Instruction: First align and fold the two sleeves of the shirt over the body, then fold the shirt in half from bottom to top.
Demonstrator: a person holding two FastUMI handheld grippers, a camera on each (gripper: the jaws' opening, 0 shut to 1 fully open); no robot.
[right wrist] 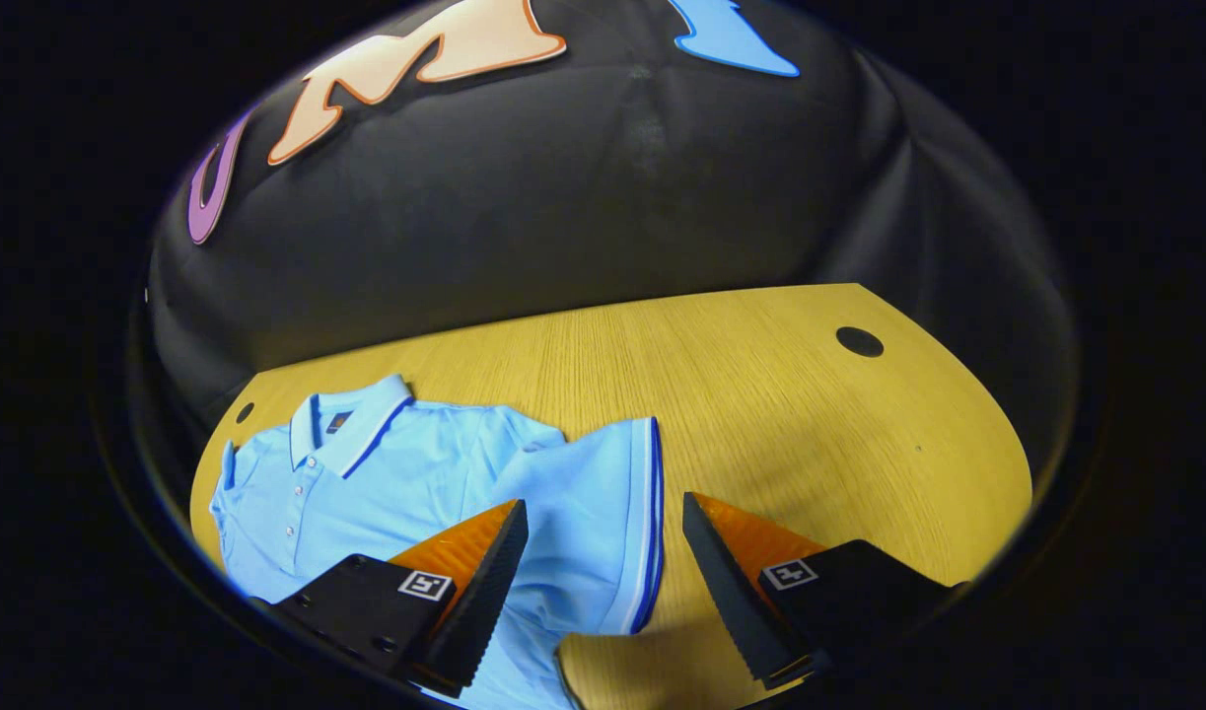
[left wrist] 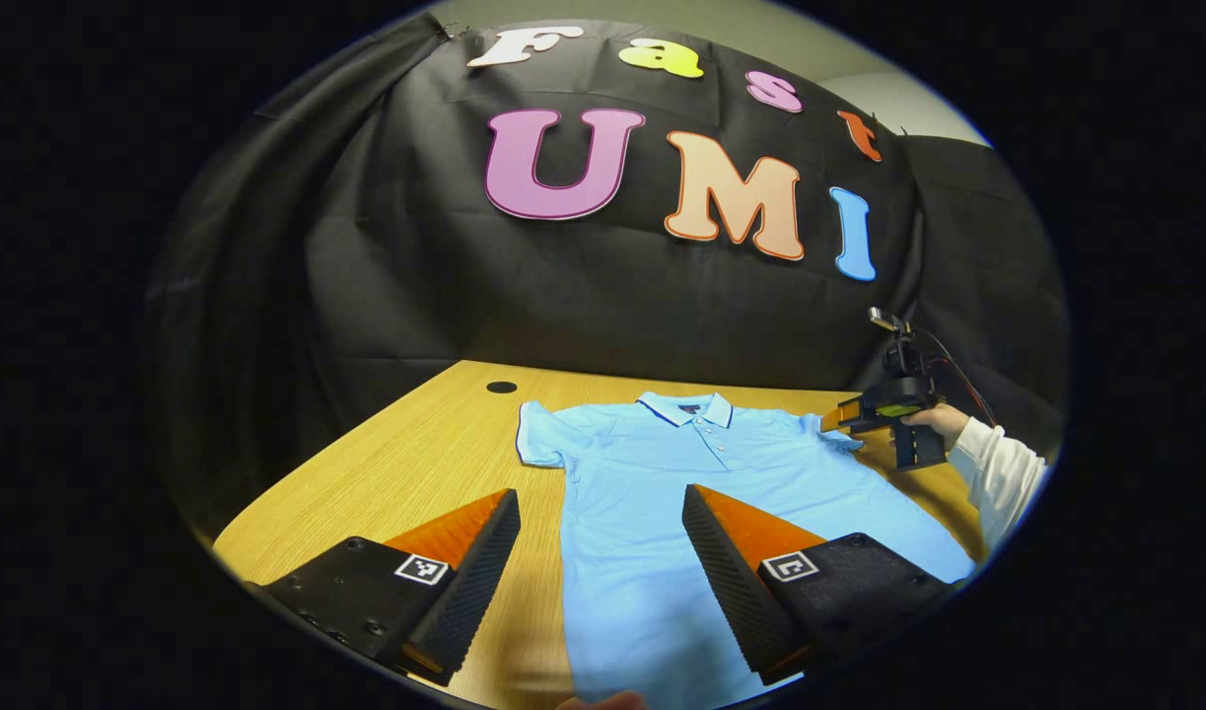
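Shirt is lying flat, face up on the desk, collar toward the booth wall, hem toward the person. Its long axis is running straight away from the left gripper.

Left of the collar: the left sleeve is lying spread out flat, unfolded. Left gripper is hovering over the shirt's lower body with fingers spread wide, nothing between them; that sleeve is sitting ahead and to their left, well apart.

Right of the collar: the right sleeve is lying just in front of the right gripper, its striped cuff falling in the gap between the wide-apart fingers, not pinched. A hand is holding that gripper by the sleeve.

Judgement: right gripper is the nearer one; the sleeve folds are not yet done, and the cuff needs carrying leftward, toward the collar line.
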